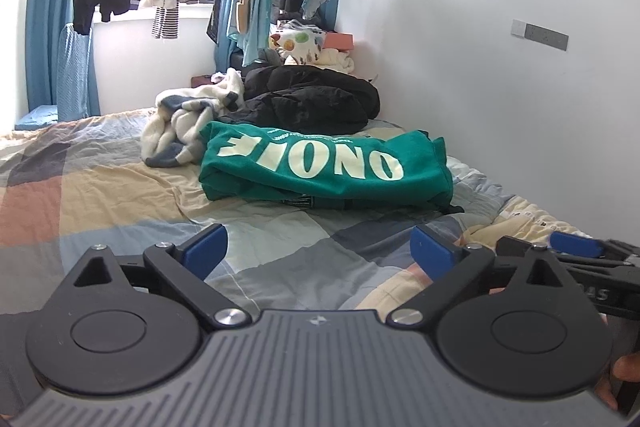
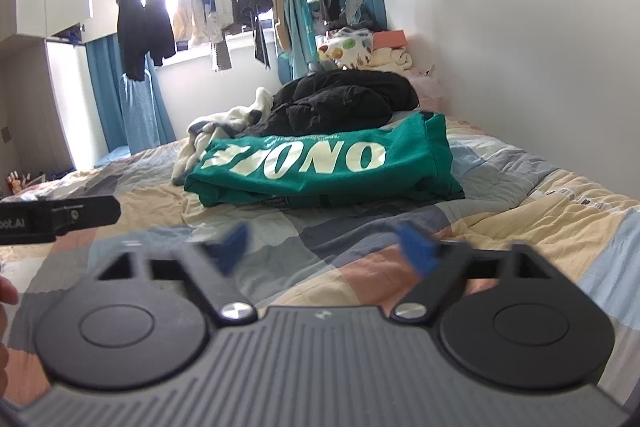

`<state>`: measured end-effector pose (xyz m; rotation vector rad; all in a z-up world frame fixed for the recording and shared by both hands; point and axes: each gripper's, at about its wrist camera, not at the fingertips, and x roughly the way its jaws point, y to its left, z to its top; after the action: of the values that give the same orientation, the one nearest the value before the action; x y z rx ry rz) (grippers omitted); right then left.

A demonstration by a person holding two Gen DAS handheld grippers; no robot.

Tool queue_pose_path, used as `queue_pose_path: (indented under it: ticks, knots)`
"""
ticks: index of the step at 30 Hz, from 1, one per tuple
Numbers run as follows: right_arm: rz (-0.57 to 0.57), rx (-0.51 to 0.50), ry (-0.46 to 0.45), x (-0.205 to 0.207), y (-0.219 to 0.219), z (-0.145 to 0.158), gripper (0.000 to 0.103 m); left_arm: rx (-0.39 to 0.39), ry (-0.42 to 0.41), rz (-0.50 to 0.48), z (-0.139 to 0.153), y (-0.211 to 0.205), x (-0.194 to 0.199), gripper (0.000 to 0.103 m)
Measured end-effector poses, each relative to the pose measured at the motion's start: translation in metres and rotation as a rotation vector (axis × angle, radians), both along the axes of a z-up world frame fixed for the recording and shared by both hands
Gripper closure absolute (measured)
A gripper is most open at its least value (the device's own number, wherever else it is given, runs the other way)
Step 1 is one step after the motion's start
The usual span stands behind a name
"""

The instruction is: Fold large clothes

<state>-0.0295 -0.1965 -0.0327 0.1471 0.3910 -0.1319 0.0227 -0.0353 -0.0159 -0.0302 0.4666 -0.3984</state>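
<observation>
Green, the folded sweatshirt (image 1: 320, 167) lies on the patchwork quilt (image 1: 100, 187) ahead of the left gripper (image 1: 320, 251), whose blue pads stand wide apart and empty, while the right wrist view shows the right gripper (image 2: 328, 247) likewise spread, clear of the cloth.

The folded green garment (image 1: 326, 167) on the bed carries big pale letters, upside down from here, reading "ONOLE" or close to it; the last letter is doubtful. A line of small print above them is too fine to read. The left gripper (image 2: 60, 217) shows the letters "oot.AI" on its black side.
</observation>
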Motion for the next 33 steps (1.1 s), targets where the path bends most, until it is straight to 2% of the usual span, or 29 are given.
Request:
queue_pose_path:
  ticks: [3, 33]
  knots:
    - [-0.012, -0.006, 0.003, -0.0005, 0.0016, -0.0002, 0.0, 0.007, -0.003, 0.007, 0.0014, 0.0006, -0.0011, 0.003]
    - [-0.025, 0.014, 0.012, 0.0007, -0.0027, -0.0028, 0.0, 0.019, -0.001, 0.016, 0.0025, 0.0049, -0.003, 0.003]
